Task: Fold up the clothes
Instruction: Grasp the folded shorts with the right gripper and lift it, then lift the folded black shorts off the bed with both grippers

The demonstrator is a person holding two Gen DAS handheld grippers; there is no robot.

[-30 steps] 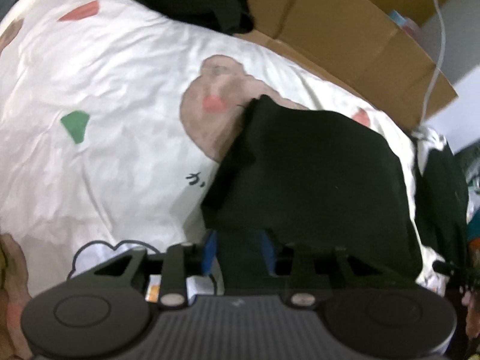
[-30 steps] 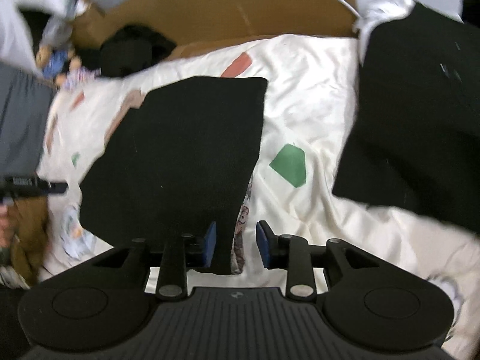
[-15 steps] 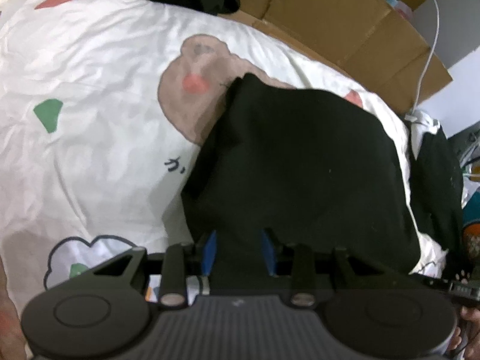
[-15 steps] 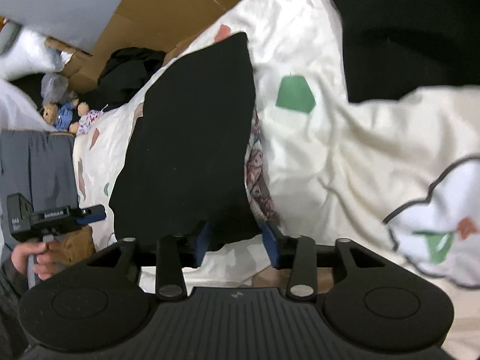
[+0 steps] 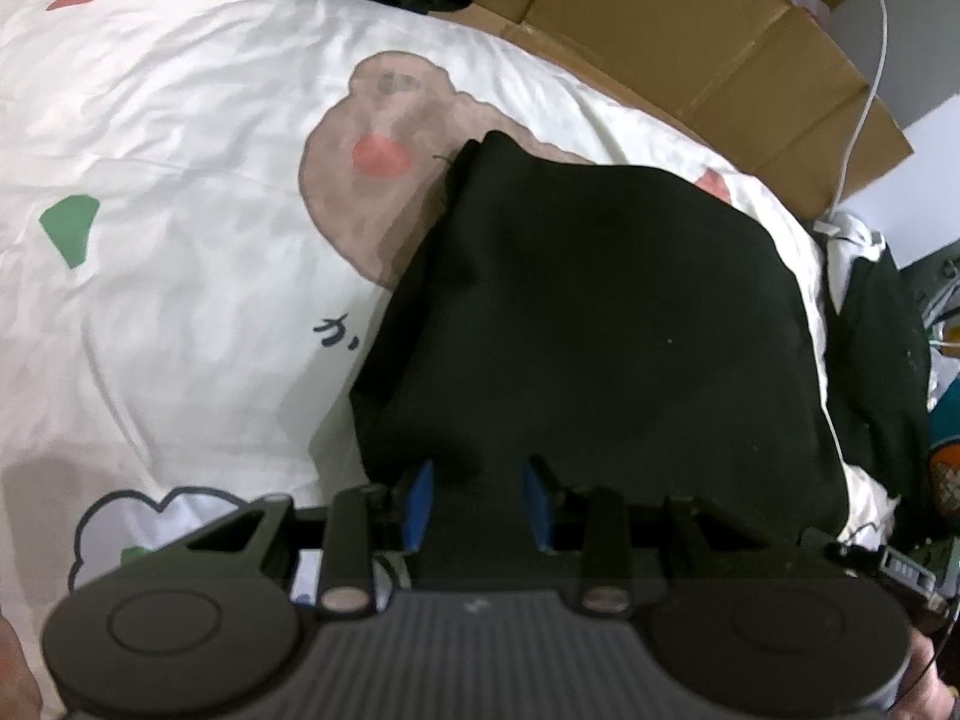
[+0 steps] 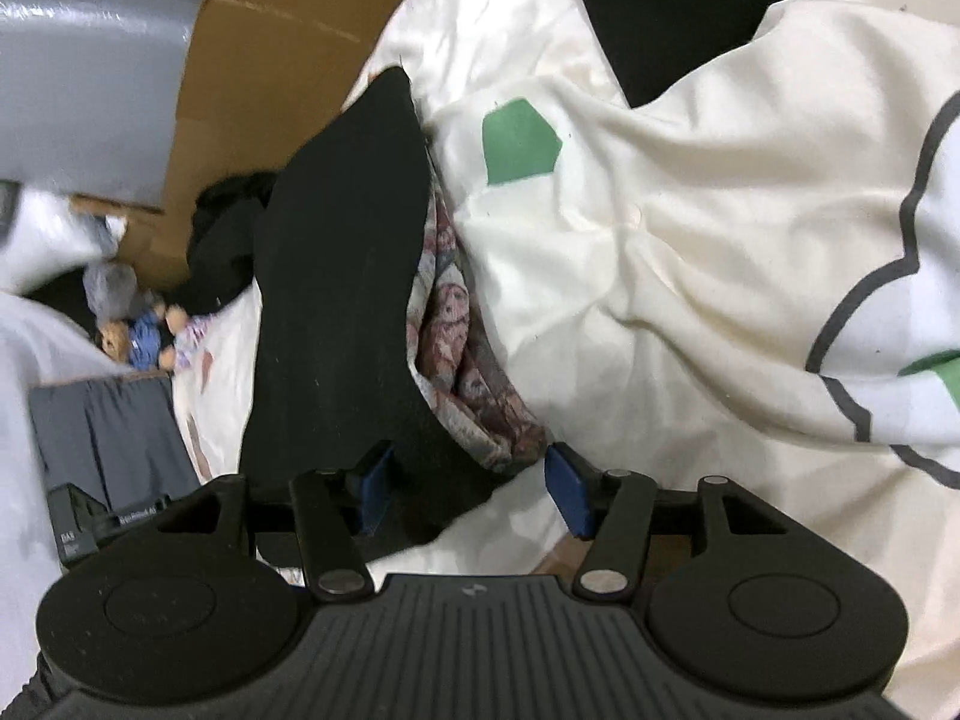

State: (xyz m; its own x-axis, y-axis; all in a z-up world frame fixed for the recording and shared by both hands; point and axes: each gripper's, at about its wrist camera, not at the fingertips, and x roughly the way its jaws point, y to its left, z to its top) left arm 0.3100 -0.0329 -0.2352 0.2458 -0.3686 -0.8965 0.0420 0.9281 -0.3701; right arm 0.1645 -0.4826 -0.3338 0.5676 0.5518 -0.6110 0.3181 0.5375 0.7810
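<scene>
Your left tongs [image 5: 477, 504] sit at the near edge of the black garment [image 5: 600, 330]. Blue pads are a modest gap apart with black cloth running between them; I can't tell whether they actually pinch it.

Your right tongs [image 6: 465, 495] are spread wide. The garment's corner lies between the pads but neither pad touches it, so no hold there.

Garment location: on the bed, on the white printed duvet [image 5: 180, 180], lying as a flat dark panel with a doubled edge on its left side in the left view. It looks at least partly folded. A patterned cloth [image 6: 462, 360] shows just under its right edge in the right view. More dark clothes [image 6: 690, 6] lie well apart, toward the far side.

Step, as I read it: either mid-fold on this piece, or letting go after laying a fold down. The frames fit both.

If another fold is due, both near corners need a firm pinch and an even lift, or the panel skews.
</scene>
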